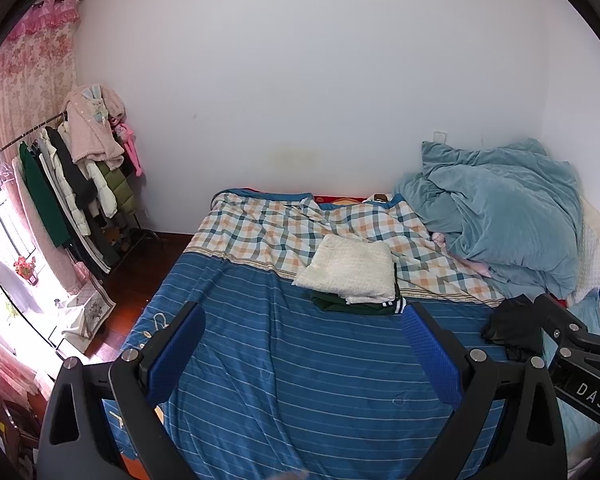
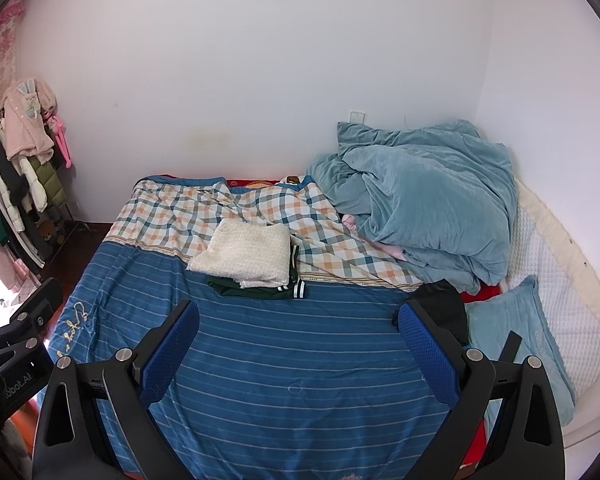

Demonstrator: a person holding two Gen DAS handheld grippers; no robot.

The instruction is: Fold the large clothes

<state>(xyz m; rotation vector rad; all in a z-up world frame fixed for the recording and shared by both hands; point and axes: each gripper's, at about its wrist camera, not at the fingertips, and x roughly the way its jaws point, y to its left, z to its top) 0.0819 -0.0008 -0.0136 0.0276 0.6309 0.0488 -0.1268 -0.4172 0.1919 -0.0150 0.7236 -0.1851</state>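
Left gripper (image 1: 302, 344) and right gripper (image 2: 298, 342) both spread wide, holding nothing, above blue striped quilt (image 2: 284, 352). Further out: cream folded garment (image 2: 244, 252) stacked on dark green one (image 2: 256, 290); black garment (image 2: 444, 306) crumpled right

- Daylight enters through the window (image 1: 4, 280) left of the bed (image 1: 300, 360); its panes are blown out to white glare.
- The white wall (image 1: 300, 80) behind the bed is evenly, softly lit, with only faint shadows.
- Fisheye distortion bends the bed's edges; black vignette fills the corners of both views.
- Focus is sharp on the bed and softens toward the rims.
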